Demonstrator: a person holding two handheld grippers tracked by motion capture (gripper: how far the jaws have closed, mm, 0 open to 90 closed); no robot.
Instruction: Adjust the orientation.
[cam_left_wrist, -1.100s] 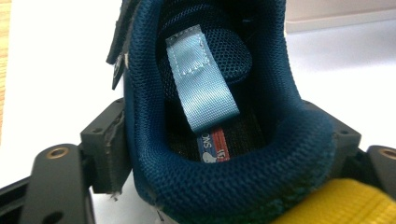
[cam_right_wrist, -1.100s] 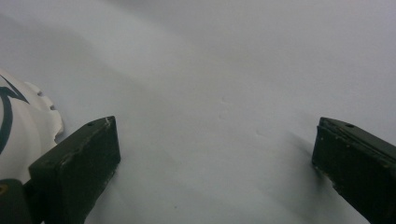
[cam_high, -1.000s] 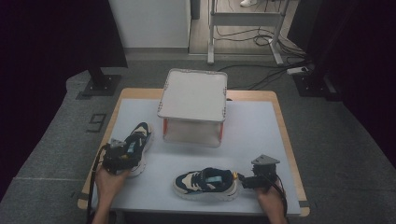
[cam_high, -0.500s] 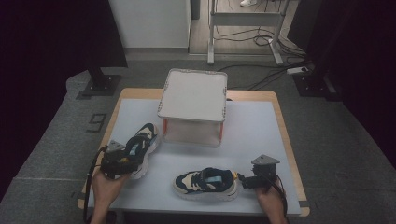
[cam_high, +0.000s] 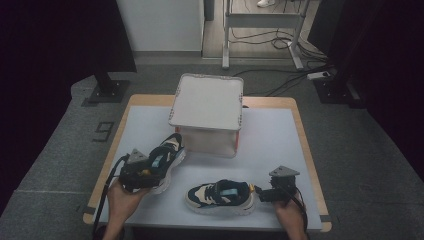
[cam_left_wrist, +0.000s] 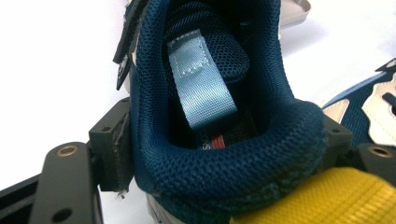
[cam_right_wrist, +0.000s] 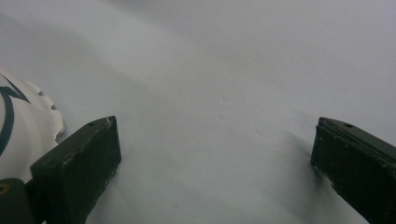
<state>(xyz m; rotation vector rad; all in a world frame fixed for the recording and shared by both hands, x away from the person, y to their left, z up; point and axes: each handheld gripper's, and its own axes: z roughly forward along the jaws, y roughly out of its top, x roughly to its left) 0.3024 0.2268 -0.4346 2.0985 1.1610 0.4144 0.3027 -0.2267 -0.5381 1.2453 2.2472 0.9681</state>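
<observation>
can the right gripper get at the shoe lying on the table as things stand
Probably yes: the right gripper sits with jaws open just off the heel of the shoe, bare table between them.

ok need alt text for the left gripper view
Close-up of a navy mesh sneaker gripped at its padded heel collar between the left gripper's black jaws. A light blue pull loop lies inside the opening, a yellow strap crosses the lower right corner, and a white table lies behind.

— Any lettering you can read from where you sit?

— Little. I see a figure 9 marked on the grey floor mat (cam_high: 103, 131) left of the table. Inside the held shoe (cam_left_wrist: 219, 93), a small tongue label (cam_left_wrist: 215, 141) carries letters, too cropped to read.
</observation>
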